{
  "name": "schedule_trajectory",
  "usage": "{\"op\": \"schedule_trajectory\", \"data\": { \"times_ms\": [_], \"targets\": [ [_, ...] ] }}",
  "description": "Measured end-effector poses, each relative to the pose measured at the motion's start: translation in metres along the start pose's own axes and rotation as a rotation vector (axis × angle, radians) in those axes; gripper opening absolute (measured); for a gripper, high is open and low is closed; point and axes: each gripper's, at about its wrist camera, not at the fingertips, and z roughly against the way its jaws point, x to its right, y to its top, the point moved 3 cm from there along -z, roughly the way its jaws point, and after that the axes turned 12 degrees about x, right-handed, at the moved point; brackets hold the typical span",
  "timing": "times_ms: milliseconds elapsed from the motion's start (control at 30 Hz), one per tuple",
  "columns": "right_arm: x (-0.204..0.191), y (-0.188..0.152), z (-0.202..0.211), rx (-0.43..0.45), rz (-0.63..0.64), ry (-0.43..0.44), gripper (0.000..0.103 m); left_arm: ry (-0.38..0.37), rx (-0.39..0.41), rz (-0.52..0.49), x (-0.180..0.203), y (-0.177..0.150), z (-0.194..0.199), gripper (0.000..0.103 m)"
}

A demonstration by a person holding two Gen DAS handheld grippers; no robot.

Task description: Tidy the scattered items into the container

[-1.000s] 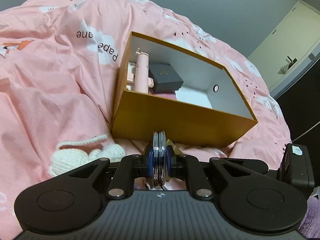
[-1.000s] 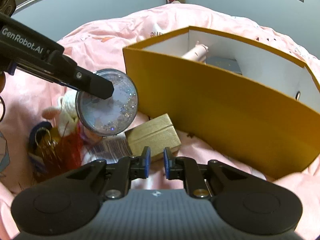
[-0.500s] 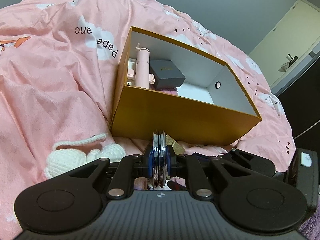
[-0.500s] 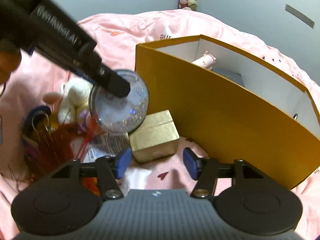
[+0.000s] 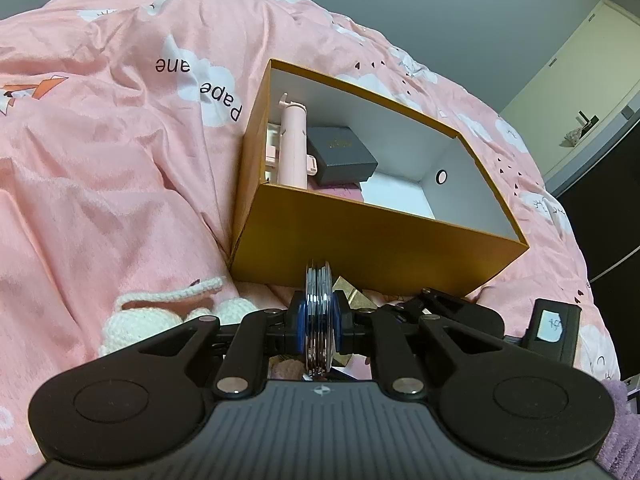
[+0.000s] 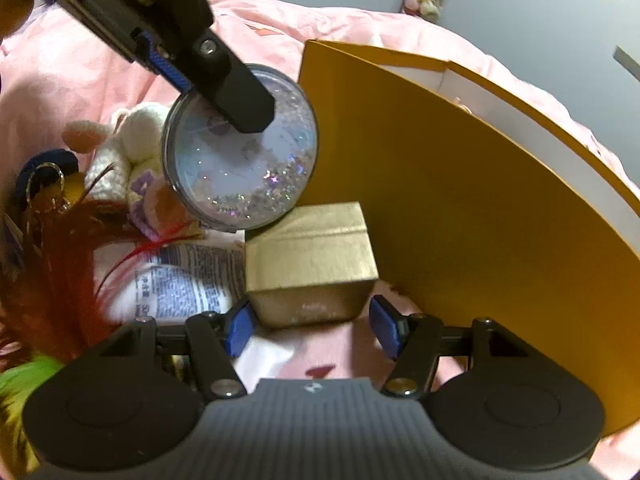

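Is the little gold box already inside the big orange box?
No, the little gold box sits on the pink bedding outside the big orange box.

A round glitter disc (image 6: 240, 152) is standing on edge at upper left, lifted above a small gold box (image 6: 310, 258) that is lying at centre, just beside the open orange container (image 6: 480, 208) filling the right.

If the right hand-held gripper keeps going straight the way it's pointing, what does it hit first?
Most likely the small gold box: it sits straight ahead of the open right hand-held gripper, roughly centred between the blue pads. The big orange container stands just behind it.
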Motion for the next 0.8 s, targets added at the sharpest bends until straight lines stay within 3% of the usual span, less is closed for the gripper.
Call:
{"op": "schedule_trajectory", "data": {
  "times_ms": [233, 533, 800],
  "targets": [
    [-0.001, 0.006, 0.005, 0.021, 0.029, -0.01, 0.062, -0.004, 0.02, -0.003, -0.003, 0.006, 0.005, 0.015],
    [0.0, 0.024, 0.046, 0.002, 0.045, -0.05, 0.061, -0.031, -0.009, -0.017, 0.007, -0.003, 0.002, 0.015],
    [0.004, 0.006, 0.054, -0.041, 0.036, -0.084, 0.061, -0.037, -0.007, -0.019, 0.01, -0.006, 0.005, 0.015]
  ]
}}
